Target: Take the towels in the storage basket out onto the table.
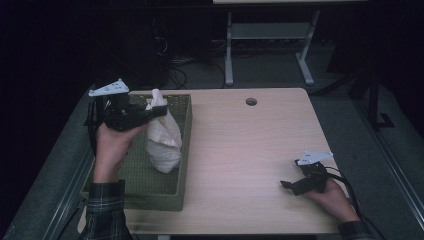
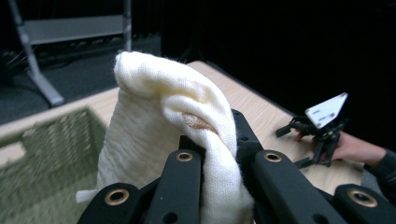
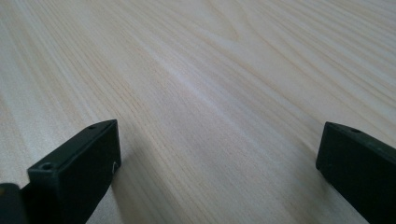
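Pale wooden table (image 1: 250,145) carries a green woven basket (image 1: 182,150) at its left edge, above which the left gripper (image 1: 159,111) pinches a cream knitted cloth (image 1: 162,137) whose shallow-held fold could slip free, while the right gripper (image 1: 287,185) rests spread near the right edge.

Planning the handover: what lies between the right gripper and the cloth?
In the high view, bare tabletop and the basket's near wall lie between the right gripper and the cloth.
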`<state>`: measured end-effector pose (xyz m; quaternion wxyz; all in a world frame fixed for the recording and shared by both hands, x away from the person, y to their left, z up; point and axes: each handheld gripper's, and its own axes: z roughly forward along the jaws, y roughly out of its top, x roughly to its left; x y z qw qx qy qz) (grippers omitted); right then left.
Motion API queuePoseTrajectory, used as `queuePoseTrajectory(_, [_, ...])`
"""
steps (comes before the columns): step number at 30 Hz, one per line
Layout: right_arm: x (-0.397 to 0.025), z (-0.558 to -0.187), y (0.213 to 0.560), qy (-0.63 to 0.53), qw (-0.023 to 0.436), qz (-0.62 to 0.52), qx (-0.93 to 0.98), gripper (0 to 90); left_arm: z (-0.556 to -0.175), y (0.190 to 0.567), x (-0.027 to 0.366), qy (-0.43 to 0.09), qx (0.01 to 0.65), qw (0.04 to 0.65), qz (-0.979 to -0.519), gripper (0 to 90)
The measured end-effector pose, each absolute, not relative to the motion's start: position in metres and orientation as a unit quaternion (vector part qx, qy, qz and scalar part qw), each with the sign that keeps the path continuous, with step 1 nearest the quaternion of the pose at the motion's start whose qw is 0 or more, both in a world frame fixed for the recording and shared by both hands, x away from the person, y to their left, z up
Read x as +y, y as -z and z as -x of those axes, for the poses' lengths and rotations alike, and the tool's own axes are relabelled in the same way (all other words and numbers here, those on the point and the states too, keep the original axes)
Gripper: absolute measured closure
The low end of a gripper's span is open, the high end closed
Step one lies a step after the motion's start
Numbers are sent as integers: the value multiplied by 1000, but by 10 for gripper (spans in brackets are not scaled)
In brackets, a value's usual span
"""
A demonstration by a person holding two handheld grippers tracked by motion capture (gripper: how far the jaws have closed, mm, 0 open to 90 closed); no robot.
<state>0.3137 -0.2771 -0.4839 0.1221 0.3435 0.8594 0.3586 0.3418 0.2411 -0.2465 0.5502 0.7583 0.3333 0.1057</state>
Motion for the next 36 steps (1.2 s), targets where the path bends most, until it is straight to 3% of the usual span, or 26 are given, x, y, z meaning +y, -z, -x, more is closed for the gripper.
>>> queuePoseTrajectory(21, [-277, -314, 484, -360, 122, -344, 859, 0, -353, 188, 162, -86, 227, 597, -765, 834])
queuePoseTrajectory(36, [-277, -314, 484, -359, 121, -344, 859, 0, -363, 201, 104, -37, 178, 604, -776, 834])
